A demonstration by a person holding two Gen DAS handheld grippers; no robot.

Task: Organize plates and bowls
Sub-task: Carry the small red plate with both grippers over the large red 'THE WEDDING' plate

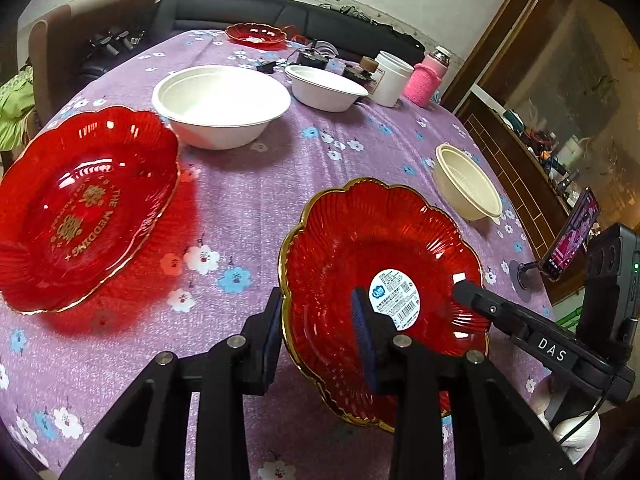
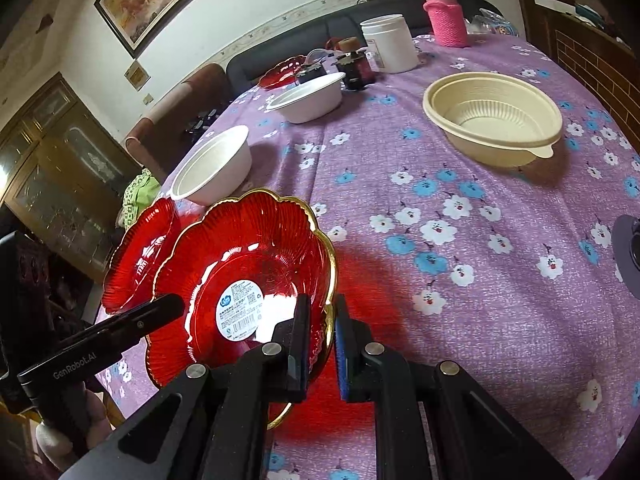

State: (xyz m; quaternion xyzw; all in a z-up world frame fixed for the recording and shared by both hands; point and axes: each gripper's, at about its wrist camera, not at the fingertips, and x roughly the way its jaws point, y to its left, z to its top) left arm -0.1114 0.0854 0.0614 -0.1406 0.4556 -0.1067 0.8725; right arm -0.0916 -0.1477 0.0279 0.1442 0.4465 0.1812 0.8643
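Observation:
A red gold-rimmed plate with a white sticker is held tilted above the purple cloth. My left gripper straddles its near-left rim, jaws loosely around it, with a gap showing. My right gripper is closed on its opposite rim. A second red plate lies to the left. Two white bowls sit beyond, and a cream bowl sits at the right. A third red plate is at the far edge.
A white jar, a pink sleeved bottle, small dark jars and cables crowd the table's far side. A phone on a stand is at the right edge. Chairs and a sofa stand behind.

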